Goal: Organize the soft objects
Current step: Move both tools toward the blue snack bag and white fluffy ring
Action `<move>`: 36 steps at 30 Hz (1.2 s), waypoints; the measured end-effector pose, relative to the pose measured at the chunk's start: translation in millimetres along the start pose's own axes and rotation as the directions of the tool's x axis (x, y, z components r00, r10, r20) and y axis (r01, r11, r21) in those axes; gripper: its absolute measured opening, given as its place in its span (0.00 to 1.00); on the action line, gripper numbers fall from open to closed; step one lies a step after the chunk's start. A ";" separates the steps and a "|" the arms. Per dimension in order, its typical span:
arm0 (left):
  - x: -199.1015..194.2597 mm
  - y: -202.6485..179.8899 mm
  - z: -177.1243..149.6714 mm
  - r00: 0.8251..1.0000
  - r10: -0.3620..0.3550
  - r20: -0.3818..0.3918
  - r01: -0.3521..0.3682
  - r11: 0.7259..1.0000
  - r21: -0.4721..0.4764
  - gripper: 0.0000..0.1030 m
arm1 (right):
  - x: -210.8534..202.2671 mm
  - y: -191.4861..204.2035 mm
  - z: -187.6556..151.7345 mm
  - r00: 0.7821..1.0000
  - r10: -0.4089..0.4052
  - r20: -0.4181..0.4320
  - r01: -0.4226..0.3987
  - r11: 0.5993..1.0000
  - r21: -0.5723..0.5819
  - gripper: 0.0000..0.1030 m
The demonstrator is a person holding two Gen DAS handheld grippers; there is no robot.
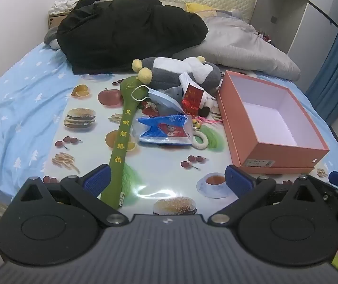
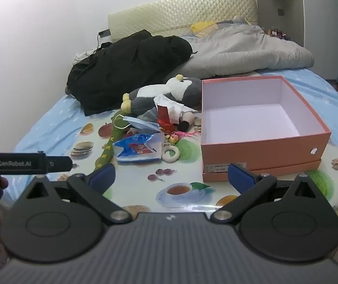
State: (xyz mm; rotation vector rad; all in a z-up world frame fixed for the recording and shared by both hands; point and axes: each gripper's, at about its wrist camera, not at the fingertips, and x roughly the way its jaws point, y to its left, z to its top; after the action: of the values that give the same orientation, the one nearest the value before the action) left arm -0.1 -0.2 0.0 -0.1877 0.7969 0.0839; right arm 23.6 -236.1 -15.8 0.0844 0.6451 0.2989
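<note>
A pile of soft things lies on a food-print mat (image 1: 159,165) on the bed: a grey and white plush penguin (image 1: 178,69), a long green fabric massage bat (image 1: 121,137), a blue face mask (image 1: 161,99), a blue and red pouch (image 1: 166,130), red packets (image 1: 192,97) and a white ring (image 1: 200,139). An open, empty orange shoebox (image 1: 270,123) stands to their right. My left gripper (image 1: 166,179) is open above the mat's near edge, the bat's handle by its left finger. My right gripper (image 2: 171,177) is open, in front of the shoebox (image 2: 259,127); the penguin (image 2: 169,92) lies beyond.
A black coat (image 1: 131,30) and a grey duvet (image 1: 240,45) are heaped at the head of the bed. A blue sheet (image 1: 15,108) covers the left side. A white cabinet (image 1: 299,19) and blue curtain (image 1: 334,71) stand right.
</note>
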 end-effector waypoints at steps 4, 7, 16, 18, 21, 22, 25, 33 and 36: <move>0.7 0.2 -0.2 1.000 0.002 -0.004 -0.002 1.000 -0.005 1.00 | 0.4 0.1 -0.6 1.000 0.005 -0.006 -0.005 1.000 0.008 1.00; -0.1 3.7 4.5 1.000 0.001 -0.006 -0.001 1.000 -0.012 1.00 | 0.5 0.4 -0.9 1.000 0.003 -0.007 -0.003 1.000 0.005 1.00; 0.5 1.8 0.7 1.000 0.005 -0.002 -0.005 1.000 -0.006 1.00 | 1.6 0.8 -1.4 1.000 -0.003 -0.004 0.003 1.000 0.002 1.00; 0.9 1.1 0.0 1.000 0.004 0.002 -0.004 1.000 -0.003 1.00 | 1.8 1.8 -1.9 1.000 -0.002 -0.004 0.002 1.000 0.003 1.00; 0.9 0.9 -0.6 1.000 0.002 0.001 -0.002 1.000 -0.003 1.00 | 3.5 1.5 -4.8 1.000 -0.003 -0.010 0.003 1.000 0.004 1.00; 0.9 0.6 -0.8 1.000 0.001 0.002 -0.001 1.000 -0.002 1.00 | 4.7 1.1 -6.0 1.000 -0.001 -0.011 0.001 1.000 0.004 1.00; 1.7 1.2 -0.6 1.000 0.004 0.000 -0.004 1.000 -0.005 1.00 | 5.0 -0.2 -7.6 1.000 -0.003 -0.013 0.003 1.000 0.006 1.00; -1.5 7.4 -6.9 1.000 0.016 0.000 -0.016 1.000 -0.017 1.00 | 3.9 2.6 -8.4 1.000 -0.003 -0.018 0.003 1.000 0.002 1.00; -2.0 8.0 -9.7 1.000 0.017 -0.002 -0.017 1.000 -0.016 1.00 | 1.9 3.1 -12.8 1.000 -0.007 -0.016 0.007 1.000 0.001 1.00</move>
State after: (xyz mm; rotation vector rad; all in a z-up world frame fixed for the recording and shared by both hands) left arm -9.5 5.8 -6.4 -0.1960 0.7996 0.1066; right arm 16.5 -232.8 -26.6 0.0809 0.6610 0.2928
